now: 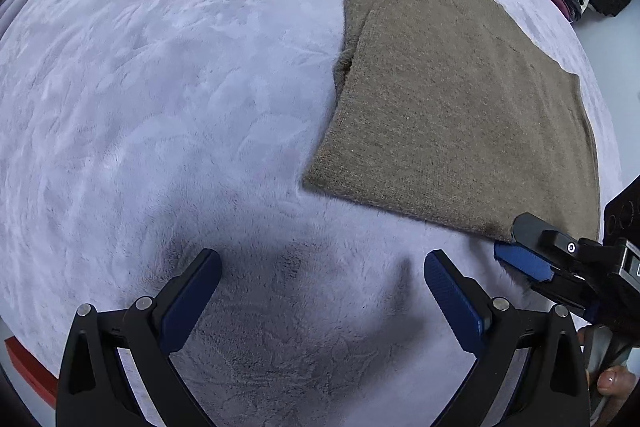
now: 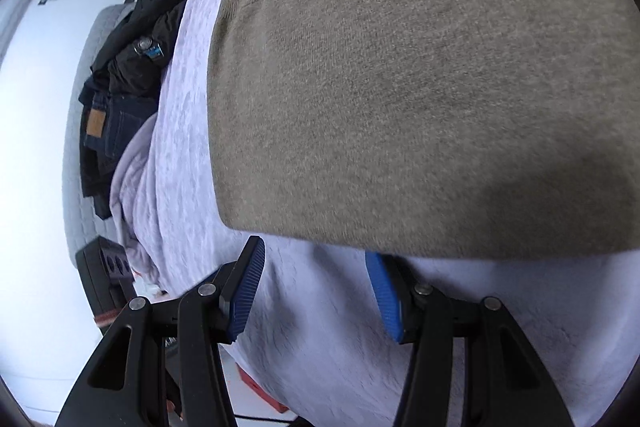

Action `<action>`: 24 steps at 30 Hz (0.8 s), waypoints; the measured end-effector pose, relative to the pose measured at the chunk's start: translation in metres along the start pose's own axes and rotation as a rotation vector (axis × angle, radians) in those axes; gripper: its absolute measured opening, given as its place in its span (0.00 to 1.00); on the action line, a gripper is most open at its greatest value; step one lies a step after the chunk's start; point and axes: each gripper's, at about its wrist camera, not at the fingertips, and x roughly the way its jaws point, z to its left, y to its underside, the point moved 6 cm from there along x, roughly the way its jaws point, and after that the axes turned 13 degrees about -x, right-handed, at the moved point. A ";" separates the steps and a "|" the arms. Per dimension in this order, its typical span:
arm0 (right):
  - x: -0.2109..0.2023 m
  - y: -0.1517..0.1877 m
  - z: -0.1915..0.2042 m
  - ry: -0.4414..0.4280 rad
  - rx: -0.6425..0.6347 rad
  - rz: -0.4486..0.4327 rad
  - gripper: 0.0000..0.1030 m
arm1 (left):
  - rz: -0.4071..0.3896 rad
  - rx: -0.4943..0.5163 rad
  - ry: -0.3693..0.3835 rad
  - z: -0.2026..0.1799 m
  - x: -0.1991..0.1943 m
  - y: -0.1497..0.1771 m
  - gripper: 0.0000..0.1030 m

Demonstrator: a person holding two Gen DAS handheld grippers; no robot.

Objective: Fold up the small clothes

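Two grippers are in play, so let's sweep from the left. Off past the left gripper [image 1: 322,291], nothing but pale lilac fleece blanket [image 1: 160,87], and that gripper hangs over bare pile, its fingers [image 1: 192,303] spread wide apart with nothing between them, casting a dark shadow on the fleece directly ahead. Moving right, beyond and to the right of those fingers lies the brown knit garment [image 1: 452,107], already doubled over so one layer sits askew on another, flat on the blanket. Further right, the right gripper [image 2: 320,287] noses in at the garment's near corner; its fingers [image 2: 246,291] stand apart, roughly half spread, straddling bare fleece just short of the hem, clamped on nothing. My read: it's angled low so one finger can slide under that edge for the next fold, while the left gripper sits well clear of the near left corner. Far beyond the right fingers, a stack of dark clothes [image 2: 124,83] sits at the blanket's edge, probably the finished or waiting pile.
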 end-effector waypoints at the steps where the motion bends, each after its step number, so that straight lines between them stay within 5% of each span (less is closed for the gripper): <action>1: 0.003 -0.003 -0.001 -0.017 0.017 -0.008 0.55 | 0.002 -0.009 0.009 0.001 0.000 0.001 0.99; 9: 0.030 -0.018 0.004 -0.204 0.129 -0.043 0.56 | -0.028 -0.069 0.093 0.016 -0.027 -0.018 0.99; 17: 0.083 -0.033 0.037 -0.360 0.154 -0.001 0.56 | -0.113 -0.049 -0.006 0.049 -0.054 -0.035 0.99; 19: 0.094 -0.038 0.046 -0.351 0.143 0.003 0.31 | -0.111 -0.038 -0.031 0.056 -0.055 -0.032 0.99; 20: 0.097 -0.040 0.049 -0.337 0.132 0.007 0.08 | -0.107 -0.040 -0.034 0.056 -0.054 -0.032 0.99; 24: 0.083 -0.045 0.066 -0.271 0.013 0.001 0.08 | -0.118 -0.047 -0.021 0.060 -0.057 -0.030 0.99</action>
